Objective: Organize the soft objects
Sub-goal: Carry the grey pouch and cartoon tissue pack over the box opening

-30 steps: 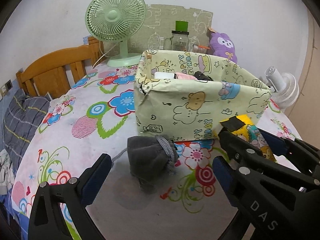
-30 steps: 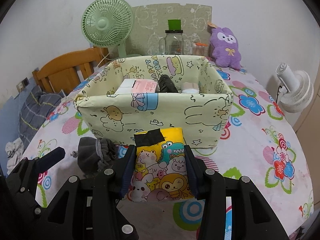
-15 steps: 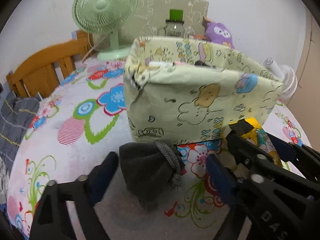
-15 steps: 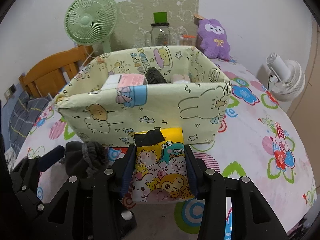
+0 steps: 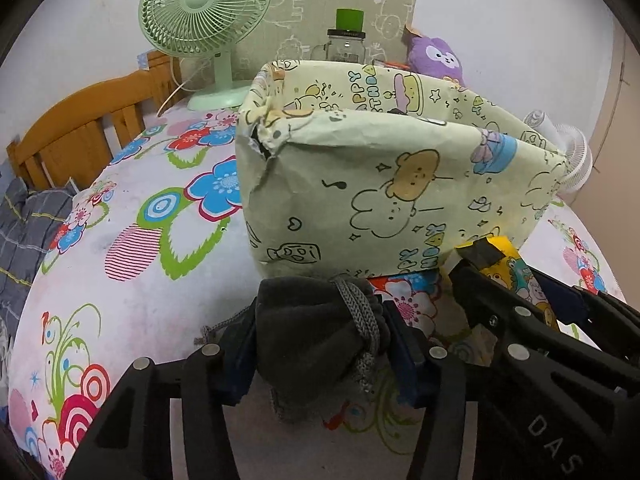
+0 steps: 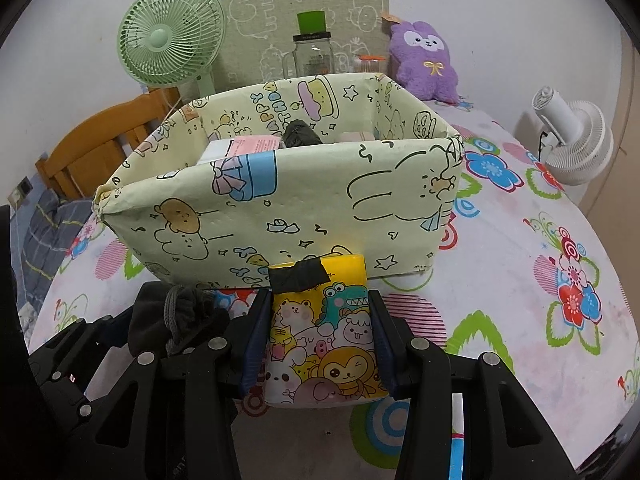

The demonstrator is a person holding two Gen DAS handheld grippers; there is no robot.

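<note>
Left wrist view: the left gripper [image 5: 320, 344] clamps a grey drawstring pouch [image 5: 316, 336] just in front of the cartoon-print storage box [image 5: 400, 196].

Beside it, the right gripper [image 6: 320, 340] grips a yellow cartoon tissue pack [image 6: 324, 336], its black-taped top touching the box's front wall. Both sit on the floral tablecloth [image 6: 520, 280]; a green fan [image 6: 170, 42] stands behind the box.
</note>
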